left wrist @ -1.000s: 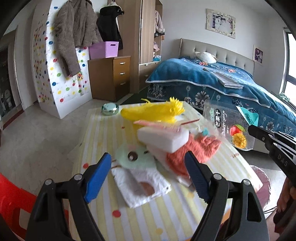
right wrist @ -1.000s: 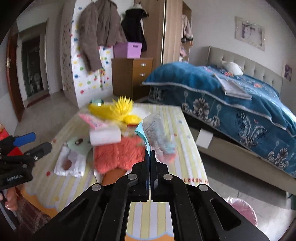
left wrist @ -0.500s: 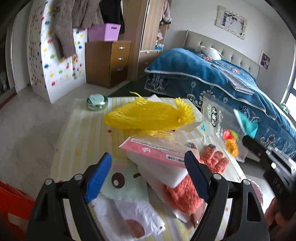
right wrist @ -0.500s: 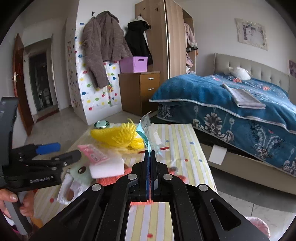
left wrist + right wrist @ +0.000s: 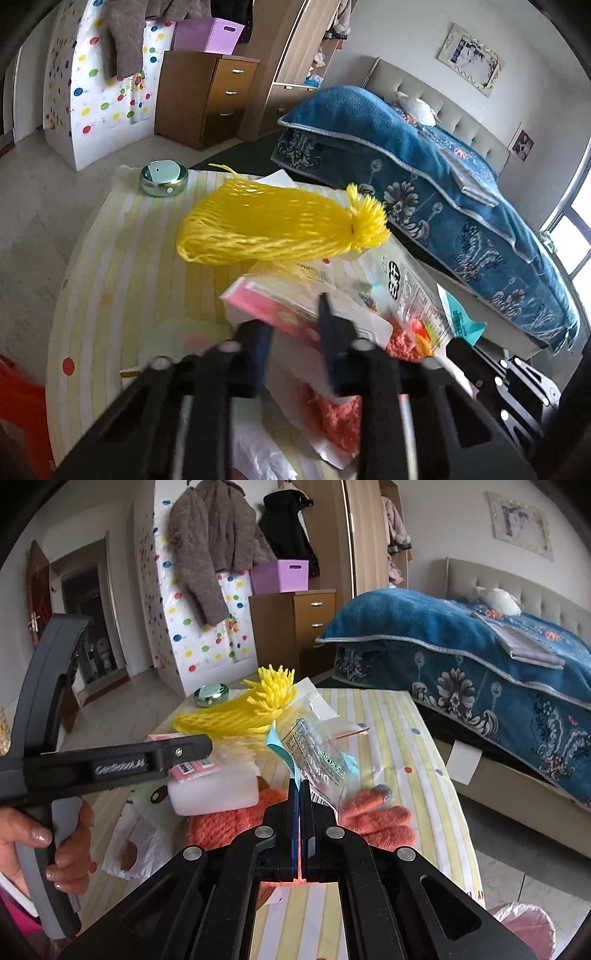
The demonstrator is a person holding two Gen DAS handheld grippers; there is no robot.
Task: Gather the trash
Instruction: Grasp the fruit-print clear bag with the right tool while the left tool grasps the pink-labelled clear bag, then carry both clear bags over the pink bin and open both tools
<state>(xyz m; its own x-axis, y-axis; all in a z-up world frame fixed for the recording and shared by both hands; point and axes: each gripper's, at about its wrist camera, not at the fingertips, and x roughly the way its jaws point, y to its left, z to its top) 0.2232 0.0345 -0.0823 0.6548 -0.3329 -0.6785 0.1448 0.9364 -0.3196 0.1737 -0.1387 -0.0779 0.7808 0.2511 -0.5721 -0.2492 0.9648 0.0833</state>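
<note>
your right gripper (image 5: 300,794) is clamped on the clear snack wrapper (image 5: 317,757). your left gripper (image 5: 295,332) has its jaws narrowed around the pink packet (image 5: 273,306) atop the white foam block (image 5: 214,794), though blur hides whether they grip it.

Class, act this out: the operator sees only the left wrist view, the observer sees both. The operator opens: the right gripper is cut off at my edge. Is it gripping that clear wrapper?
Observer: Yes. In the right wrist view, the right gripper has its jaws shut on the lower edge of the clear wrapper, which stands up from them.
Operator: What is the orange knit thing beneath it?
Observer: An orange glove, lying with its fingers spread on the table. One fingertip is grey.
Operator: Is there a bin nearby?
Observer: What looks like a pink-lined bin shows on the floor, off the table's near right corner.
</note>
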